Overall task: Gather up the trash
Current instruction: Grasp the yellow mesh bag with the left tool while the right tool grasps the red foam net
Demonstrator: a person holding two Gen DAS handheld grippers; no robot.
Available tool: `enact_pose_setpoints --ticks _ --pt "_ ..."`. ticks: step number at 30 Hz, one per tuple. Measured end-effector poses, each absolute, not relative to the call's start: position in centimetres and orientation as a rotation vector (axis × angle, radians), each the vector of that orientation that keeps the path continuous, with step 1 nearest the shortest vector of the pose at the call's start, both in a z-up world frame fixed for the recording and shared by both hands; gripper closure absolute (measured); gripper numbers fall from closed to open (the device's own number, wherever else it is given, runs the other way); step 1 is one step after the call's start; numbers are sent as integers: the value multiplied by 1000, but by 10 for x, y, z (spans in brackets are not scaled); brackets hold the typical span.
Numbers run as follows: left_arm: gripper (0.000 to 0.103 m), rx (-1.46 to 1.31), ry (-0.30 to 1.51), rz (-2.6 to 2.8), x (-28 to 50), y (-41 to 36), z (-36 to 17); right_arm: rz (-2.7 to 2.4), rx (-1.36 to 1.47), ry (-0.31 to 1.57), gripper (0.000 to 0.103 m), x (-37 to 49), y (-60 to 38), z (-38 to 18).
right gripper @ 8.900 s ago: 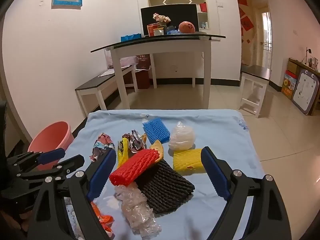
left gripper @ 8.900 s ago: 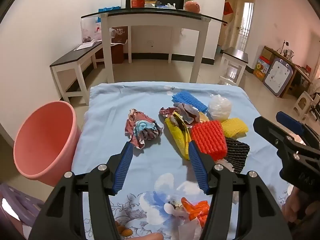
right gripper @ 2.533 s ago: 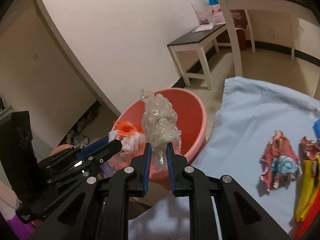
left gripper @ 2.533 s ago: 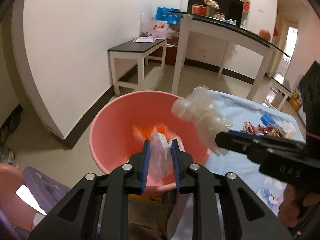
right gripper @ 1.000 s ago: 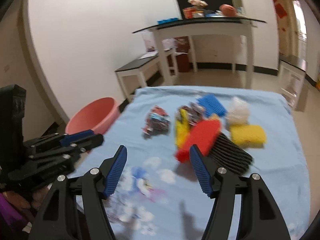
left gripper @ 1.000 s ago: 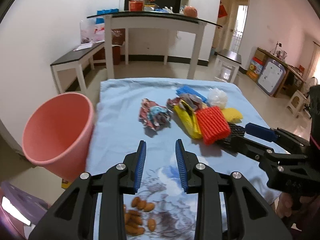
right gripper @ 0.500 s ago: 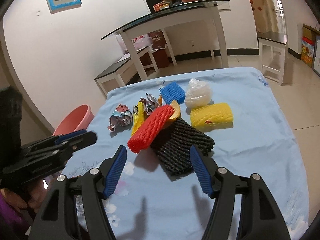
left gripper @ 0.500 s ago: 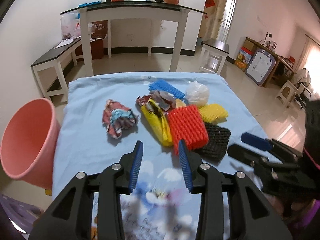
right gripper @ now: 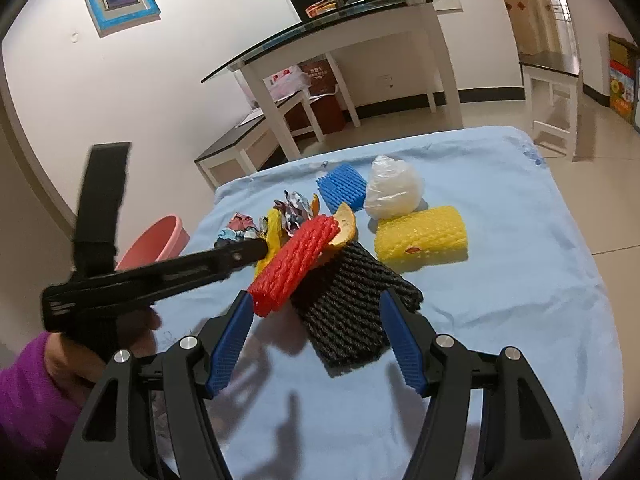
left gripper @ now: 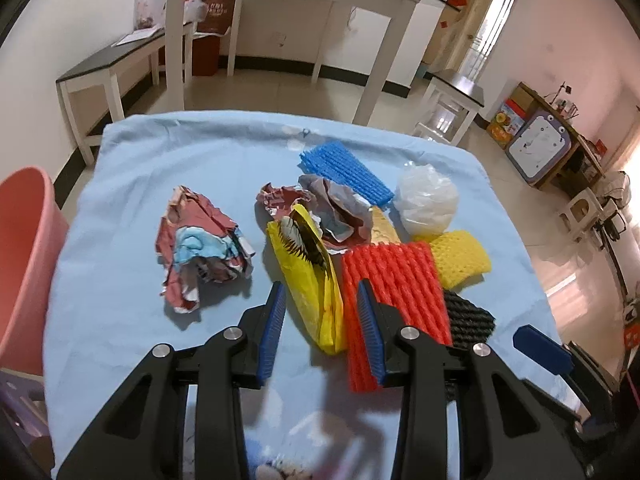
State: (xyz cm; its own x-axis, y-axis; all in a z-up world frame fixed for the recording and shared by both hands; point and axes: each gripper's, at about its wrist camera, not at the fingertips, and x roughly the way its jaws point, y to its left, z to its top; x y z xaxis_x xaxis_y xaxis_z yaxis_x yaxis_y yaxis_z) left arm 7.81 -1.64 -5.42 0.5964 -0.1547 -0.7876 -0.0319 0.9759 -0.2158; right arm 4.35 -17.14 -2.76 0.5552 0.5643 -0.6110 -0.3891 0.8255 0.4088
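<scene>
Trash lies on a table under a light blue cloth. My left gripper is open, its fingers either side of the near end of a yellow wrapper, with a red foam net just right of it. My right gripper is open and empty, its fingers either side of a black foam net, under the red foam net. Crumpled paper, a blue net, a clear bag and a yellow net lie around.
A pink bucket stands off the table's left edge; it also shows in the right wrist view. White side tables and a bench stand on the floor behind. The left gripper's body crosses the right wrist view.
Both grippers have moved forward and down onto the trash pile. The left now straddles the yellow wrapper, the right the black net. Both stay open.
</scene>
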Motion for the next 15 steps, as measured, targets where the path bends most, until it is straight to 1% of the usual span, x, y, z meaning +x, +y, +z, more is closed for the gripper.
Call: enact_pose_setpoints --ticks 7,8,10,13,15 --pt "67 -218 968 -28 86 -15 -70 649 273 833 38 57 -162 -27" --pt "74 -223 967 -27 85 -15 -70 660 275 837 38 58 -160 -27" --pt "84 -226 964 -28 85 -15 -70 675 280 845 38 61 -158 -28" --pt "90 -215 934 -34 80 -18 -64 696 290 870 38 66 -152 -29" --pt "91 -204 918 -31 77 -19 -61 697 306 884 38 69 -152 -31"
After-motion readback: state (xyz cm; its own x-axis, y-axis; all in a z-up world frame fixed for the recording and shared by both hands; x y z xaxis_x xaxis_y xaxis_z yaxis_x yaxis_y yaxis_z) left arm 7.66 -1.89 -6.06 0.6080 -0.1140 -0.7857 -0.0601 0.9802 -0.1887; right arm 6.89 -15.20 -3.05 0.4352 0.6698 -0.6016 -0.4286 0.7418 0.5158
